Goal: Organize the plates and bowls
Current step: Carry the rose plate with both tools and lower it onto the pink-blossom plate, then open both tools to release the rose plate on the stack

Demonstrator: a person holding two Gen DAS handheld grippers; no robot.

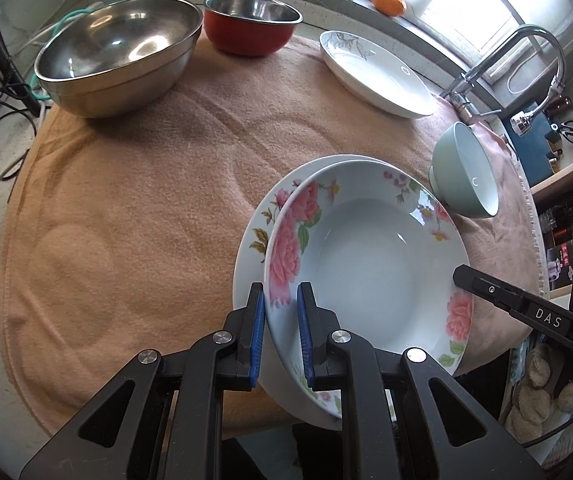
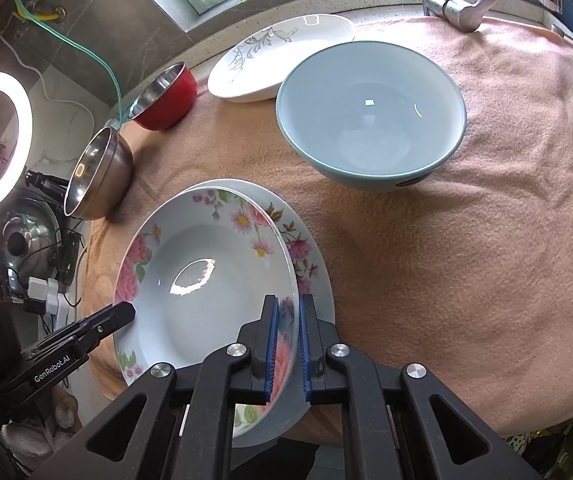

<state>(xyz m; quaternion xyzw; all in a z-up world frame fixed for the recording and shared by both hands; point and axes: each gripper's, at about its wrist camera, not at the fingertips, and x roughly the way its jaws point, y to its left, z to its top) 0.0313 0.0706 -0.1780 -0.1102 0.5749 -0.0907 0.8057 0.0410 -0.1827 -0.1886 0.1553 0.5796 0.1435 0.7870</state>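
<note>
A deep floral plate (image 1: 366, 264) (image 2: 206, 280) with pink roses is gripped on opposite sides of its rim. My left gripper (image 1: 281, 296) is shut on its near-left rim, and its black tip (image 2: 124, 314) shows in the right wrist view. My right gripper (image 2: 288, 304) is shut on the opposite rim and comes in from the right (image 1: 464, 278) in the left wrist view. A second floral plate (image 1: 252, 240) (image 2: 310, 264) lies right beneath it, offset, on the peach towel (image 1: 146, 200). Whether the two plates touch I cannot tell.
A large steel bowl (image 1: 118, 52) (image 2: 98, 172), a red bowl (image 1: 252, 24) (image 2: 166, 96) and a white leaf-patterned plate (image 1: 378, 72) (image 2: 278, 56) stand at the towel's far side. A pale green bowl (image 1: 466, 168) (image 2: 370, 112) sits just beyond the plates. A faucet (image 1: 526, 48) stands at the far right.
</note>
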